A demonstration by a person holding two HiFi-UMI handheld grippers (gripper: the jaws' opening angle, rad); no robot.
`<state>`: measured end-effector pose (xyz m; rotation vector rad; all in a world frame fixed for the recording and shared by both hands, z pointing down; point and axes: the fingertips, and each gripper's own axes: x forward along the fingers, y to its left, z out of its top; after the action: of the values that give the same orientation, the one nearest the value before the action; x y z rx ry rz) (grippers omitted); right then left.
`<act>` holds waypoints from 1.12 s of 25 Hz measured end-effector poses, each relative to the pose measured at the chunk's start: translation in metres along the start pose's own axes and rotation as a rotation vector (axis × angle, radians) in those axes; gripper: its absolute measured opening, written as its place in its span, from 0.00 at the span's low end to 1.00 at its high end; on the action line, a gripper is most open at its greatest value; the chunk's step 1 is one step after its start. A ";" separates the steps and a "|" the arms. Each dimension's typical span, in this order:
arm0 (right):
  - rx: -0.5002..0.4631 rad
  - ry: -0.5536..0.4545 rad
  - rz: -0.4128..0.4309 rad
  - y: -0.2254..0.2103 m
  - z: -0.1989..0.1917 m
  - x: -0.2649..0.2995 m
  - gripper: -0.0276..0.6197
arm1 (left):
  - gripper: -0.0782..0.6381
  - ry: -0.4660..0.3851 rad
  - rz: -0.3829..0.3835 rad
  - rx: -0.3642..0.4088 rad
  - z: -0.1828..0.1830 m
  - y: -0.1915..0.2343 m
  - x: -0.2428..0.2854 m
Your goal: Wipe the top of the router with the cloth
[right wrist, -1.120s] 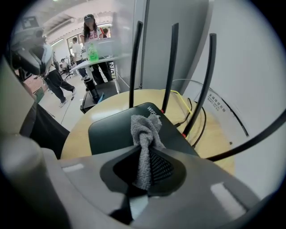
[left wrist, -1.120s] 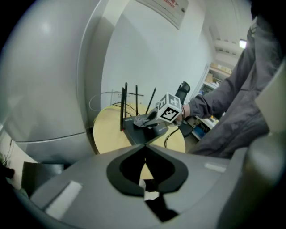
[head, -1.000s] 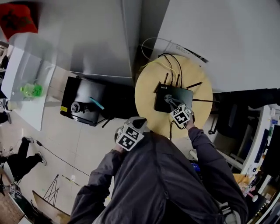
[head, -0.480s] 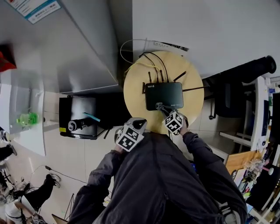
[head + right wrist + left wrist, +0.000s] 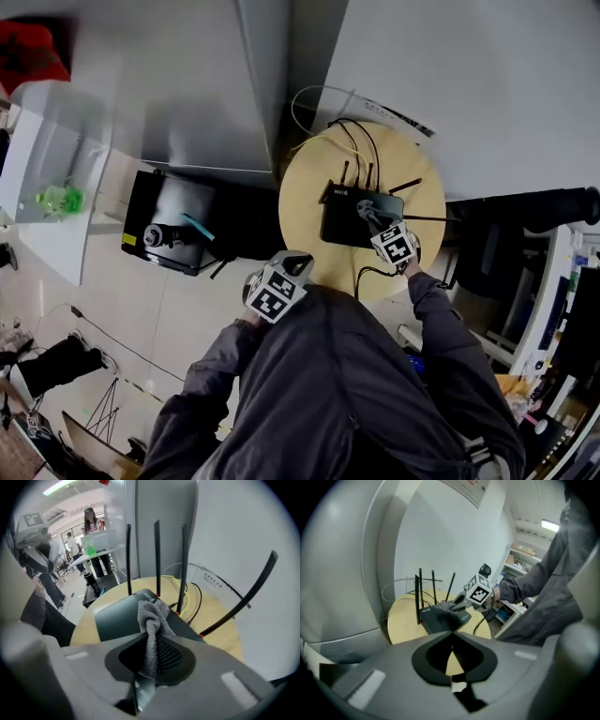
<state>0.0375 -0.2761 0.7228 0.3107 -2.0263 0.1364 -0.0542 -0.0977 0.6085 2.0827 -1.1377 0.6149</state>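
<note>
Two grippers showed in the head view. My left gripper (image 5: 284, 270) hung off the near edge of the round wooden table (image 5: 305, 192), close to my chest and well apart from the router (image 5: 339, 223). My right gripper (image 5: 371, 219) reached over the black router, which lay near the middle of the table with its antennas (image 5: 367, 175) pointing toward the wall. The grey cloth (image 5: 361, 208) was a small lump at that gripper's tip, over the right part of the router's top. From that height I could not be sure it touched. A black case (image 5: 173, 225) sat on the floor to the left of the table.

In the left gripper view, the left gripper's (image 5: 451, 639) jaws met at their tips with nothing held between them. Beyond them I saw the router (image 5: 439, 619) on the table (image 5: 404, 620), and the right gripper (image 5: 447, 604) lowered onto its top.

In the right gripper view, the right gripper (image 5: 152, 660) was clamped on the cloth (image 5: 151, 627). The cloth ran up from between the jaws, and its bunched end seemed to rest on the router's (image 5: 115, 616) dark top, near the far edge by the upright antennas (image 5: 157, 557). A yellow cable (image 5: 187, 598) lay on the table (image 5: 222, 639) behind them.
</note>
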 end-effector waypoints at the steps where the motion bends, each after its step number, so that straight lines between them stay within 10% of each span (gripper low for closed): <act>1: -0.010 0.010 -0.008 -0.014 0.003 0.004 0.10 | 0.11 -0.005 0.016 -0.017 0.000 0.000 0.000; 13: -0.117 0.052 -0.029 -0.054 0.010 0.028 0.10 | 0.11 -0.039 0.145 -0.189 -0.019 -0.007 0.003; 28: 0.033 0.032 -0.048 0.015 -0.034 0.001 0.10 | 0.11 0.026 -0.028 0.021 -0.001 -0.010 0.013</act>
<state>0.0622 -0.2535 0.7399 0.3754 -1.9850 0.1436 -0.0390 -0.1005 0.6146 2.0988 -1.0901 0.6422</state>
